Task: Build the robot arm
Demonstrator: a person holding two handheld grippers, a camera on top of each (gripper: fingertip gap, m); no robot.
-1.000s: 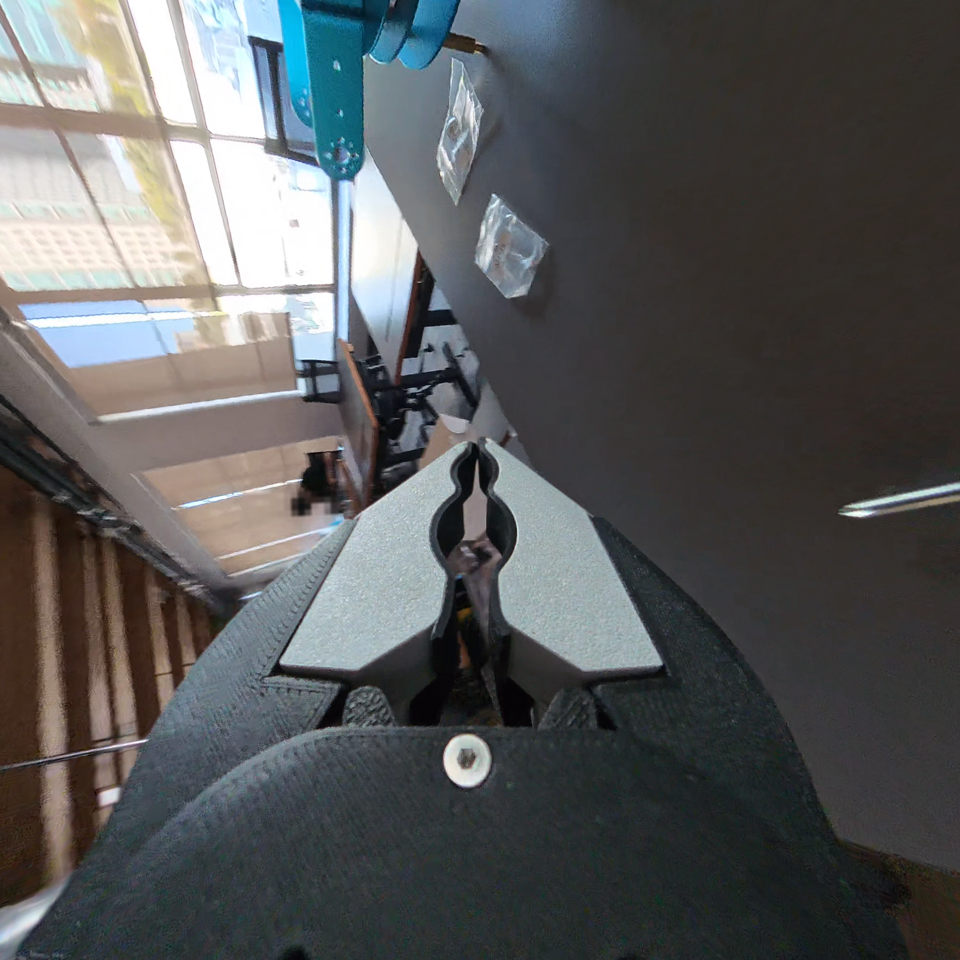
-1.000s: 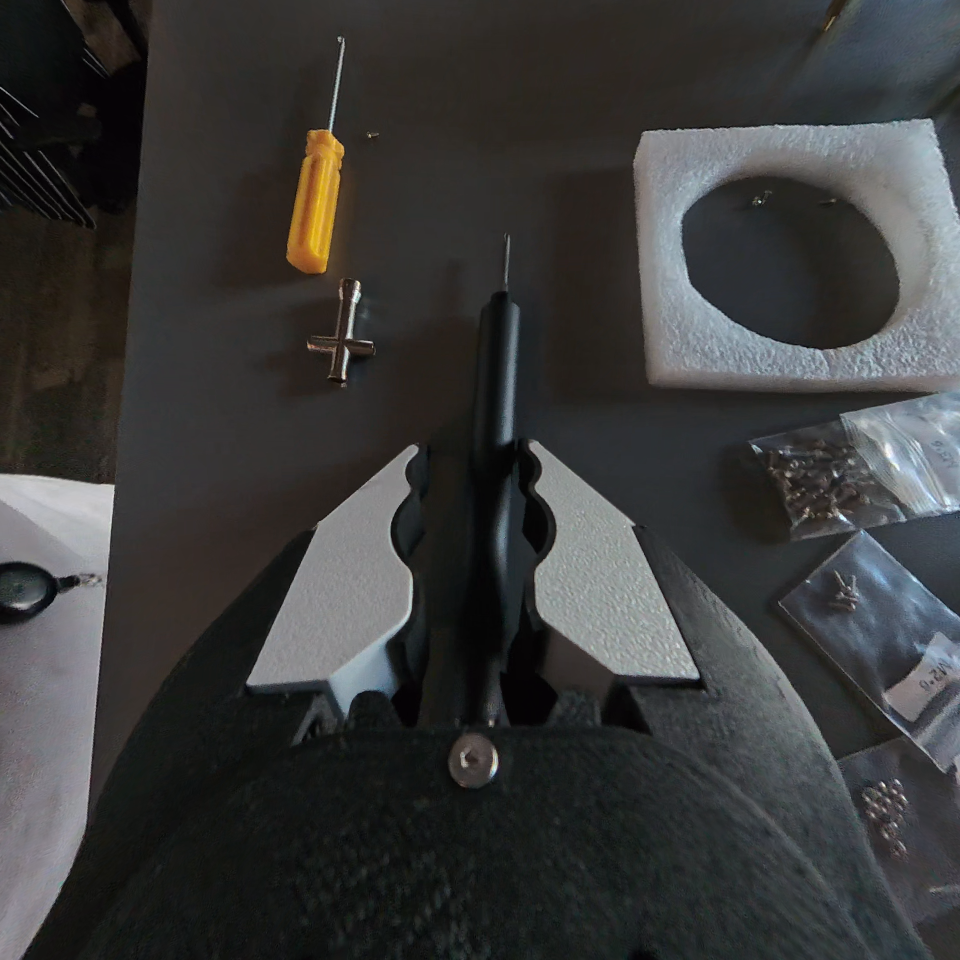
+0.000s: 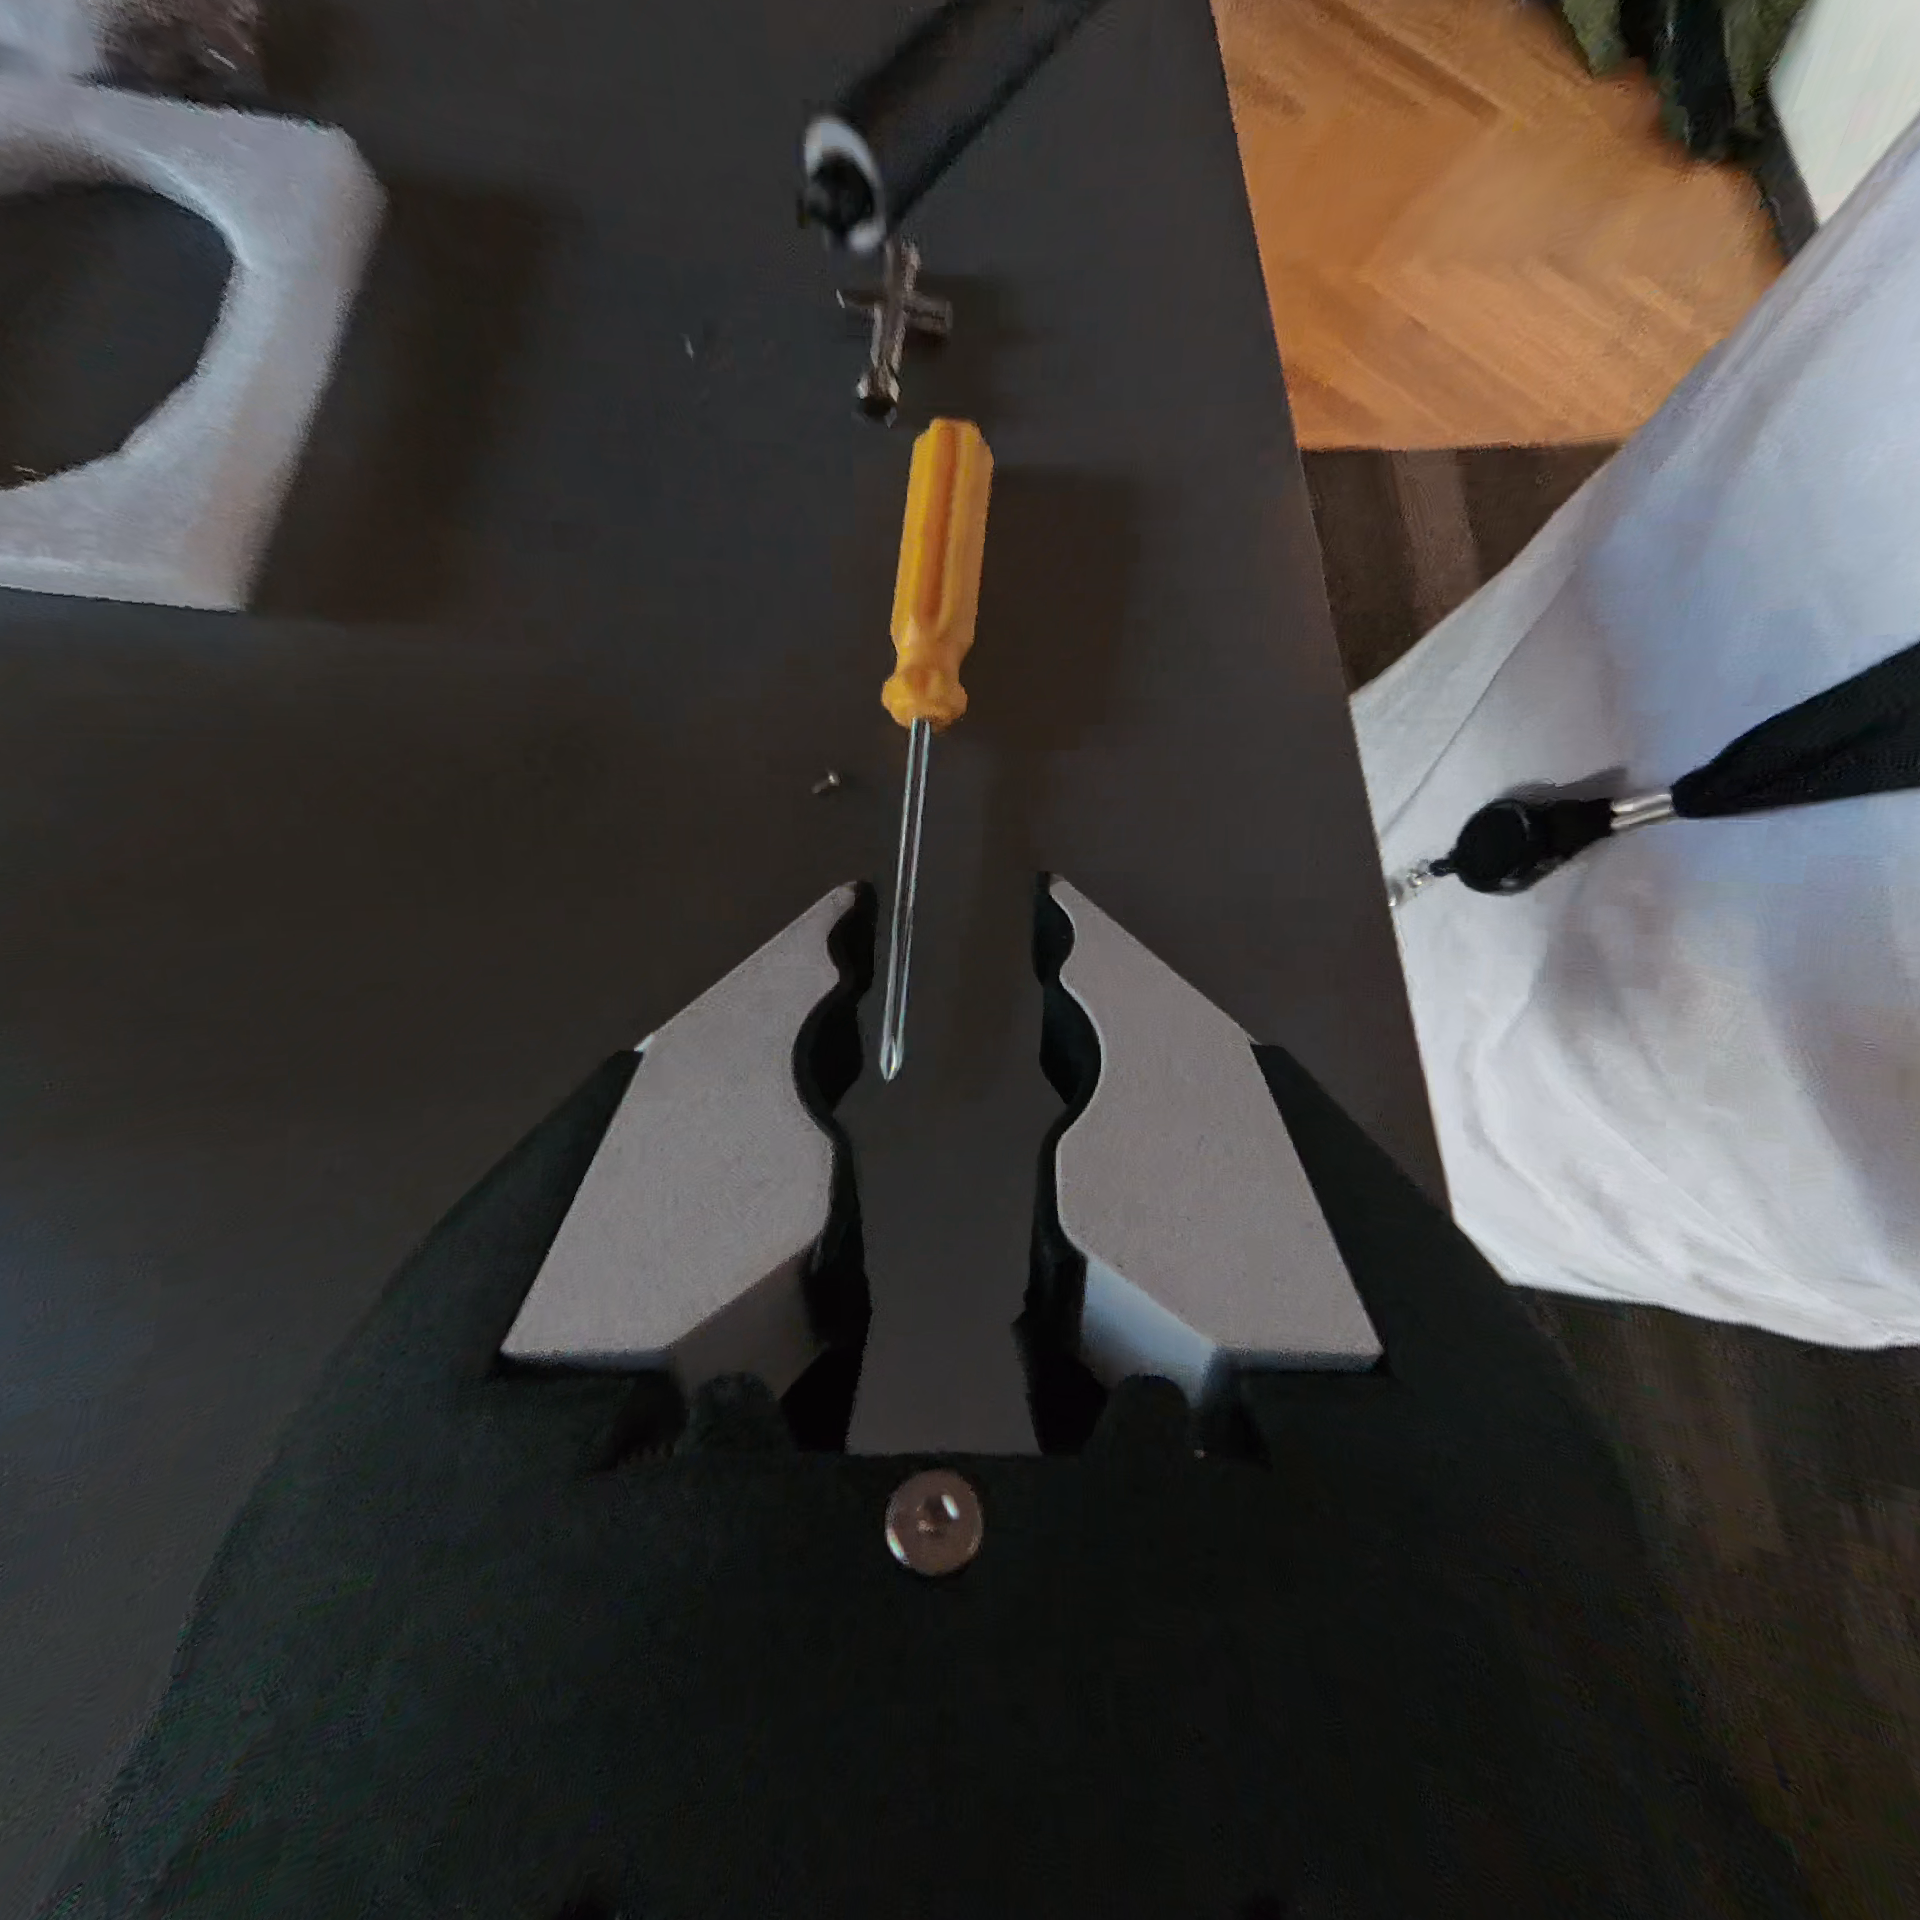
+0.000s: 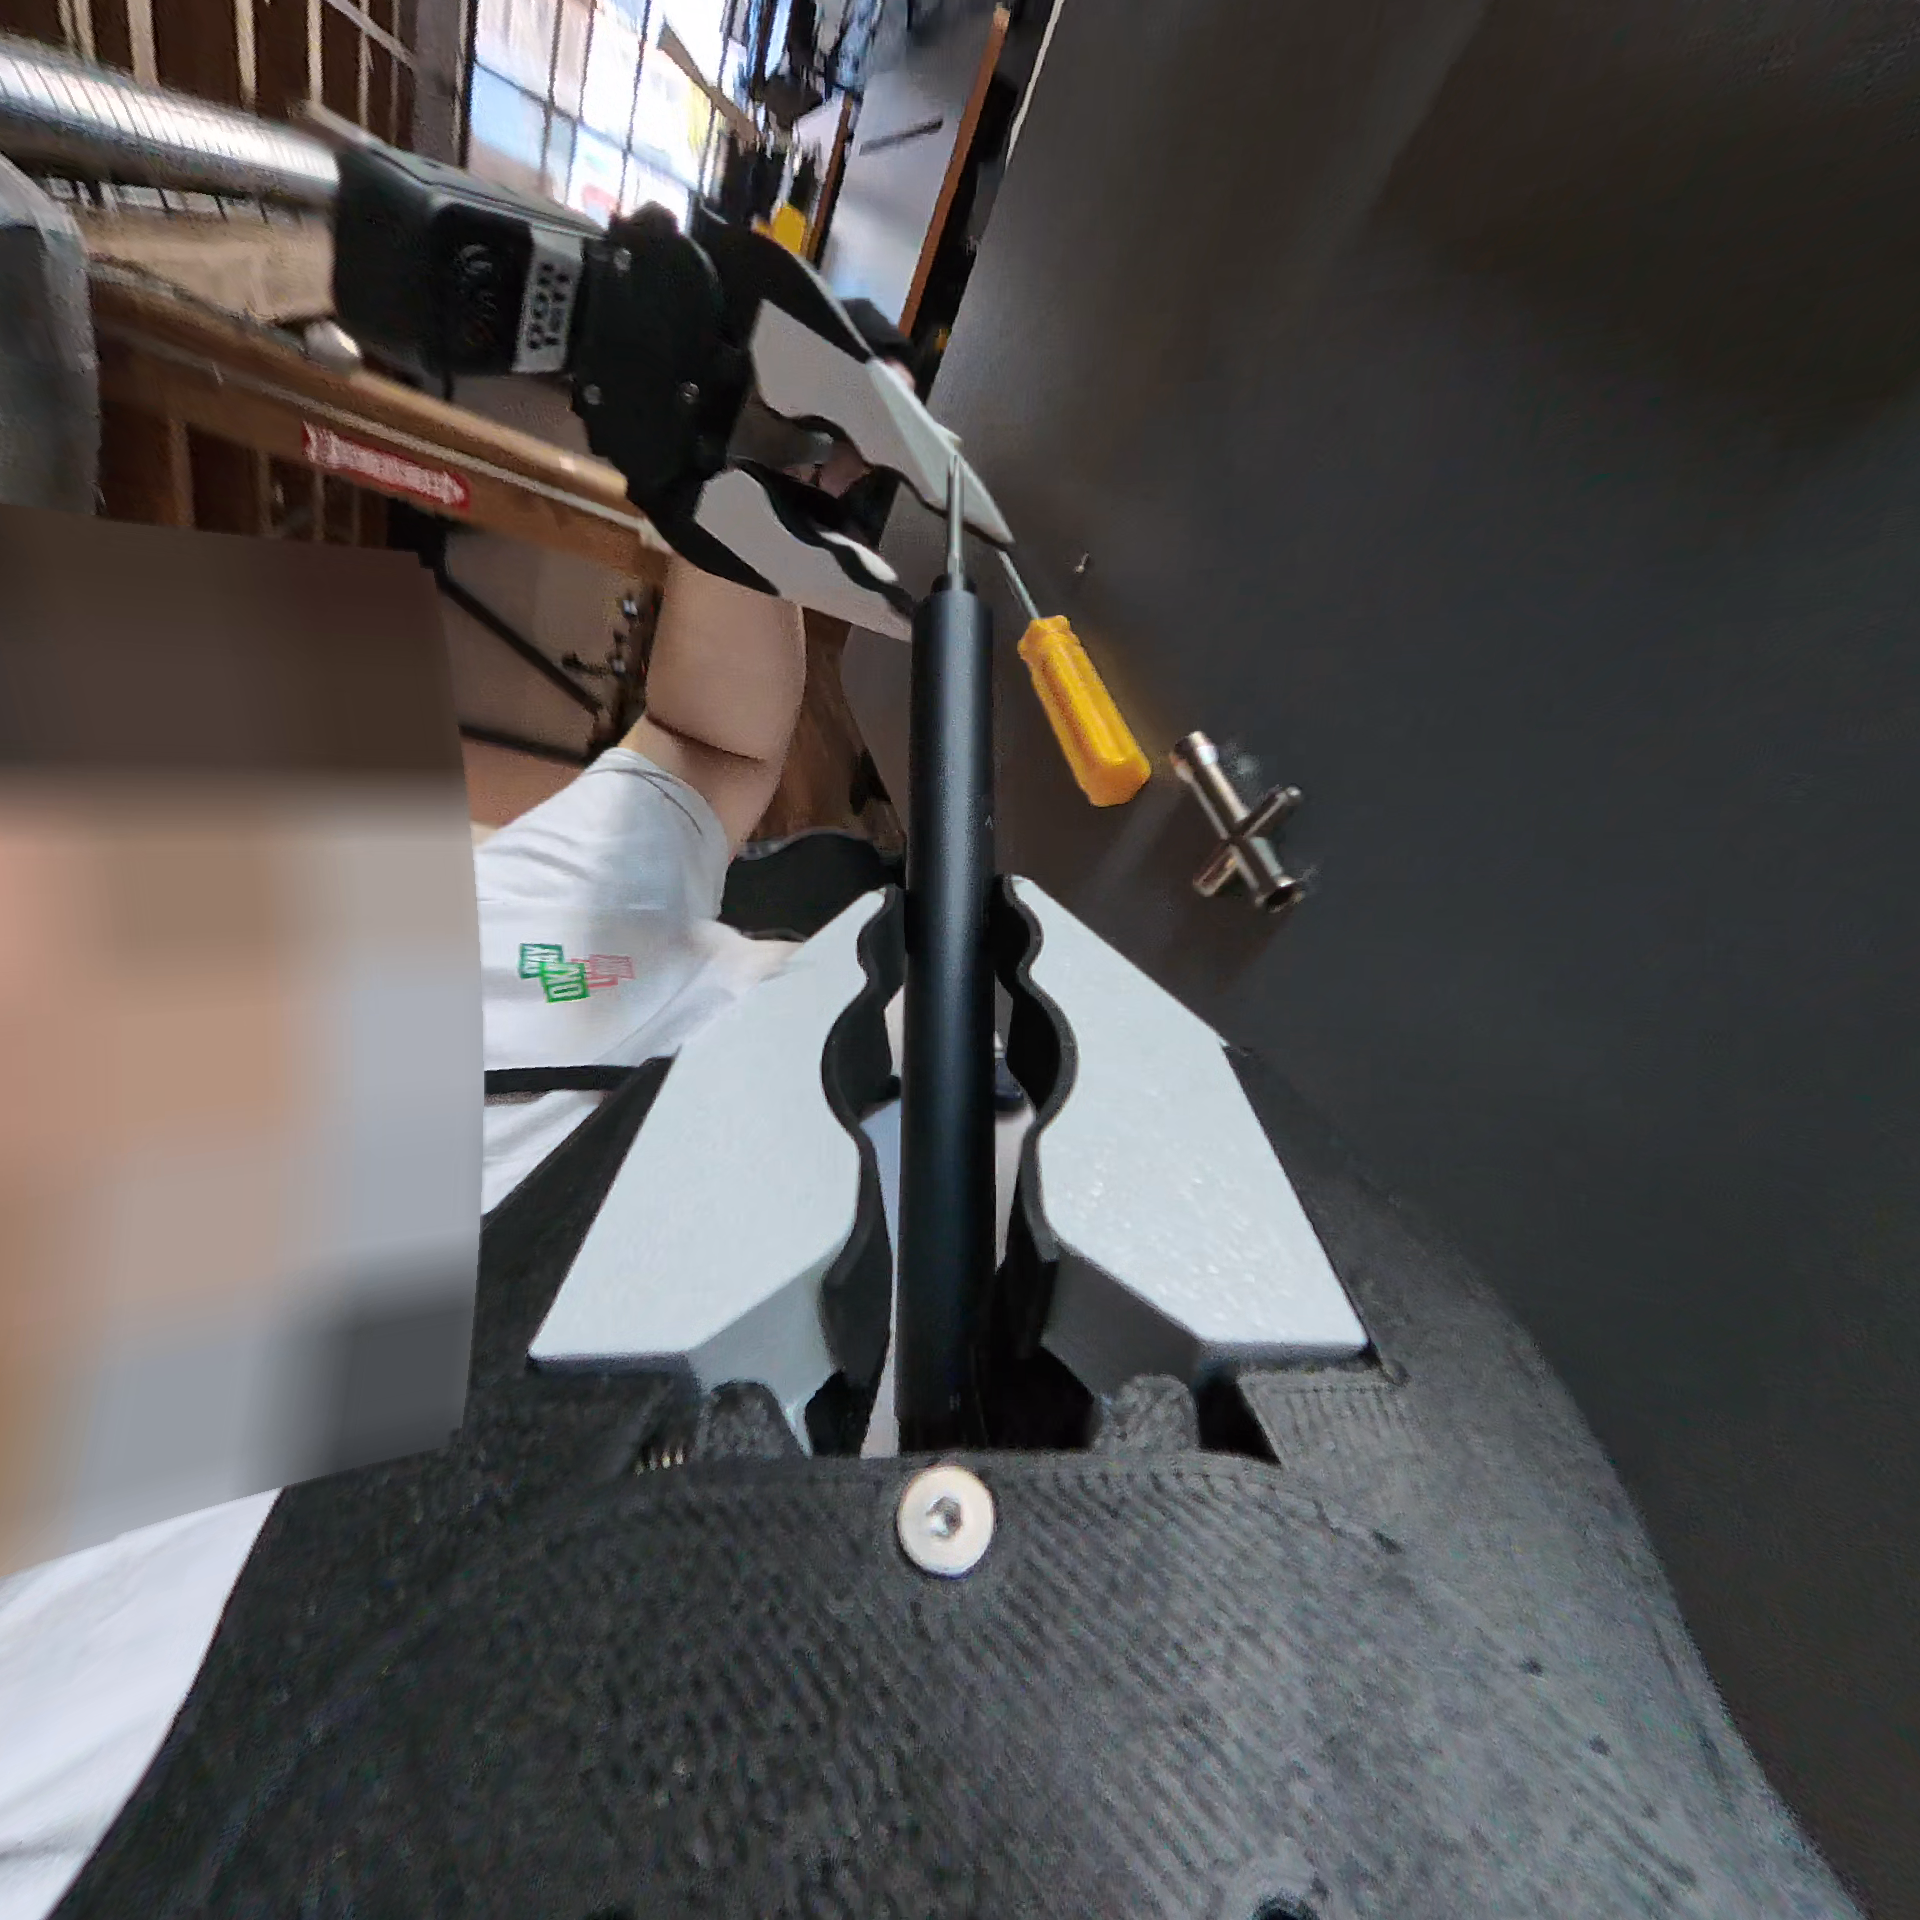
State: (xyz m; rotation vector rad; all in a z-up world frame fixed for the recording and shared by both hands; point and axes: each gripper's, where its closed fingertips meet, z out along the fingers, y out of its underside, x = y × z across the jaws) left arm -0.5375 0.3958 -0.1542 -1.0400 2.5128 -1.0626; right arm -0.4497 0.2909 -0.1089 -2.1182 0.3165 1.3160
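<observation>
The jaws of the left gripper (image 3: 948,894) stand wide apart and hold nothing. They hang just over the dark counter (image 3: 416,935). Between them lies the thin metal tip of the yellow screwdriver (image 3: 932,582), nearer the left jaw. I cannot tell if it touches that jaw. The screwdriver lies flat, with its handle pointing away from the gripper. A tiny screw (image 3: 827,781) sits just left of its shaft. Past the handle lies a small metal cross wrench (image 3: 891,312). Far to the left sits a white foam block (image 3: 260,343) with a round hole in it. On the right, past the counter edge, is a white shirt (image 3: 1662,987).

The jaws of the right gripper (image 4: 948,894) are closed on a long black screwdriver (image 4: 945,935). It points straight out along the fingers, up off the counter, with its thin tip near the left gripper. The yellow screwdriver and the cross wrench lie just to its right.
</observation>
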